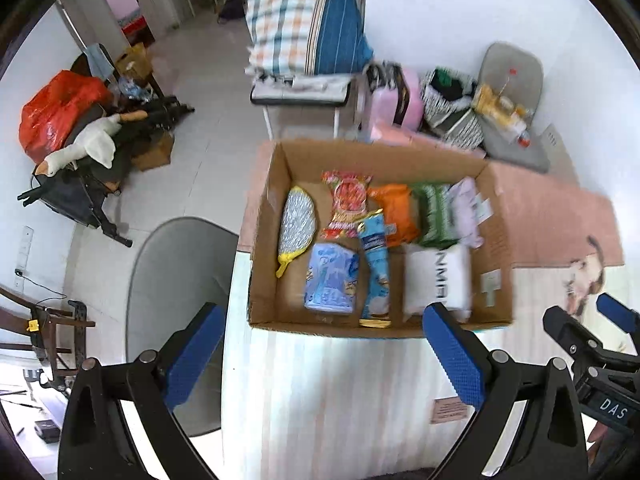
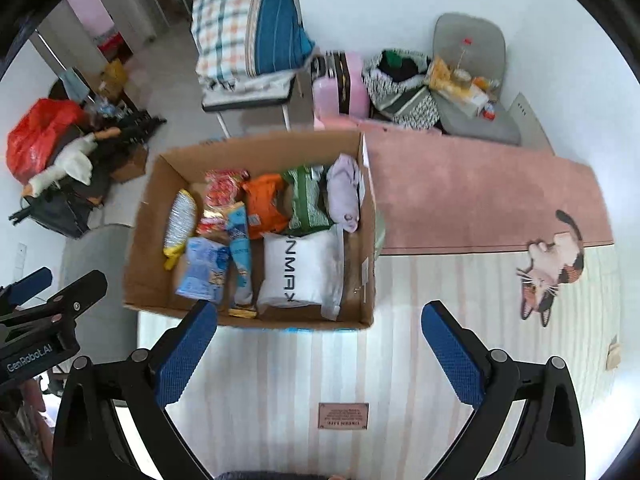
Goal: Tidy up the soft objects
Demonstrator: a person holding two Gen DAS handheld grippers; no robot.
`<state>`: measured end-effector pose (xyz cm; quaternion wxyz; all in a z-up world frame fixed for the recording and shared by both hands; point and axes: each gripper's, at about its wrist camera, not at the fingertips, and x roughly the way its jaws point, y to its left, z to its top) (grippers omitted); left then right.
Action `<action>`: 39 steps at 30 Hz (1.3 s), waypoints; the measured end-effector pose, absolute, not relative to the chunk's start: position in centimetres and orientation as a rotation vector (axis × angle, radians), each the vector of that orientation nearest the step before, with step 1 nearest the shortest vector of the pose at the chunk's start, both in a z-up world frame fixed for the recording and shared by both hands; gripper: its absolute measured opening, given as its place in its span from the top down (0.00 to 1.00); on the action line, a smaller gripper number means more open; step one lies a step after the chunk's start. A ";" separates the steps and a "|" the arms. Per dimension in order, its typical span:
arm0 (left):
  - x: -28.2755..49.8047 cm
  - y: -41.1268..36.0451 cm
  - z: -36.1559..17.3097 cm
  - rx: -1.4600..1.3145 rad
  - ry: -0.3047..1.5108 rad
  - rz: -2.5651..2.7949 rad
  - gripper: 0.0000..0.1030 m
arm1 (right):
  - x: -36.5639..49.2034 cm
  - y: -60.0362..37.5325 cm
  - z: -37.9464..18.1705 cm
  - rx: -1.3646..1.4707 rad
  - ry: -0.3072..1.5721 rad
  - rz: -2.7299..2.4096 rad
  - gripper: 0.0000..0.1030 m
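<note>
An open cardboard box (image 1: pixel 264 240) (image 2: pixel 144 232) stands on the striped table mat. It holds several soft packs: a white pouch (image 1: pixel 436 276) (image 2: pixel 300 268), a light blue pack (image 1: pixel 330 278) (image 2: pixel 202 268), an orange bag (image 1: pixel 394 212) (image 2: pixel 264 204), a green pack (image 1: pixel 434 212) (image 2: pixel 306 200), a red snack bag (image 1: pixel 346 200), a silver mesh sponge (image 1: pixel 296 224) (image 2: pixel 180 220) and a lilac cloth (image 2: pixel 344 192). My left gripper (image 1: pixel 324 360) is open and empty, just before the box's near wall. My right gripper (image 2: pixel 320 356) is open and empty, near the box's front right corner.
The table mat (image 2: pixel 280 380) has a pink band (image 2: pixel 480 200) and a cat picture (image 2: pixel 552 268). A grey chair (image 1: pixel 176 280) stands left of the table. Behind are a stand with folded bedding (image 1: pixel 304 24), bags, another chair (image 2: pixel 472 80) and floor clutter (image 1: pixel 80 136).
</note>
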<state>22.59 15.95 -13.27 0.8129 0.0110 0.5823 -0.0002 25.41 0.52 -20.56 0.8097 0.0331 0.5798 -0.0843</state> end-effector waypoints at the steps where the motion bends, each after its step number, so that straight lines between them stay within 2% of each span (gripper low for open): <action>1: 21.9 15.9 -11.9 0.017 1.220 -0.008 0.01 | 24.8 0.6 -19.4 0.071 1.221 -0.183 0.00; 8: 17.6 16.0 -4.6 0.010 1.094 -0.003 0.01 | 20.6 1.7 -11.1 0.045 1.086 -0.184 0.00; 18: 13.7 16.0 -0.3 0.006 1.033 0.009 0.01 | 15.4 3.4 -3.5 -0.015 0.968 -0.189 0.00; 25: 12.7 16.3 1.1 -0.003 0.992 0.019 0.01 | 13.6 3.7 -1.3 -0.035 0.949 -0.193 0.00; 39: 11.6 15.4 1.4 0.014 0.982 0.006 0.01 | 12.7 3.7 -0.6 -0.057 0.935 -0.191 0.00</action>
